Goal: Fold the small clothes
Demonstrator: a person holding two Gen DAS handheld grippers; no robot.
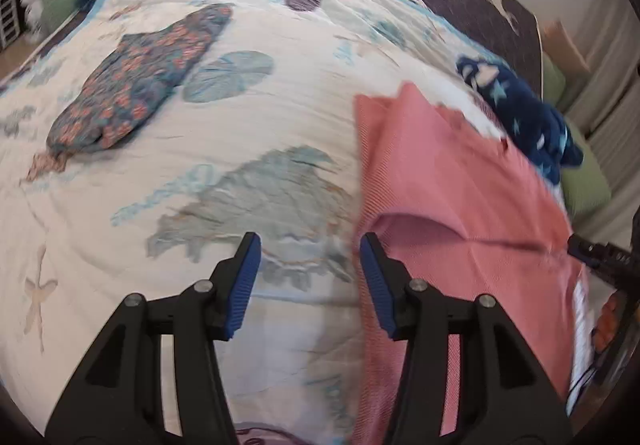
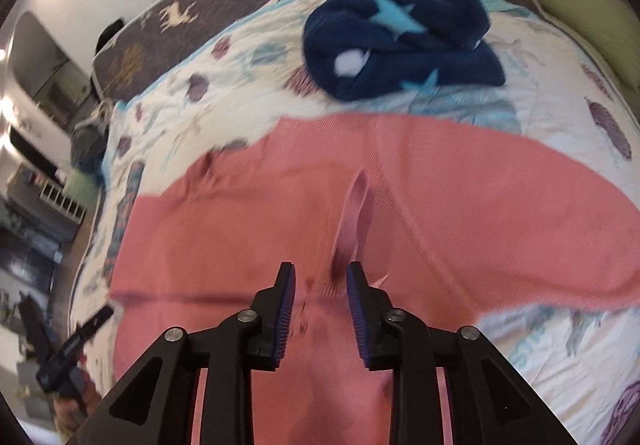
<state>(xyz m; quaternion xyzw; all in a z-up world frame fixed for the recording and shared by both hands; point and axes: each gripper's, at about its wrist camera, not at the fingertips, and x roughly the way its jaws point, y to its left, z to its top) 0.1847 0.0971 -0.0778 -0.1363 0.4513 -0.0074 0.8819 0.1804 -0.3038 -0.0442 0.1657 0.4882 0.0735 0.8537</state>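
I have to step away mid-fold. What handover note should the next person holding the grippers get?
Left gripper: open, empty, over the bedspread at the edge of the pink garment.
Right gripper: open, nothing pinched, over the pink garment's middle, near a raised crease.
Floral garment: lying apart on the left, looks folded.
Navy star-print garment: bunched beyond the pink one, unfolded.
Left: fold the pink garment, then the navy one.

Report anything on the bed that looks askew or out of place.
The pink garment is not lying flat: a raised pleat stands up along its middle. Beyond it, the navy star-print garment sits in a crumpled heap, unfolded. Nothing looks spilled or damaged.
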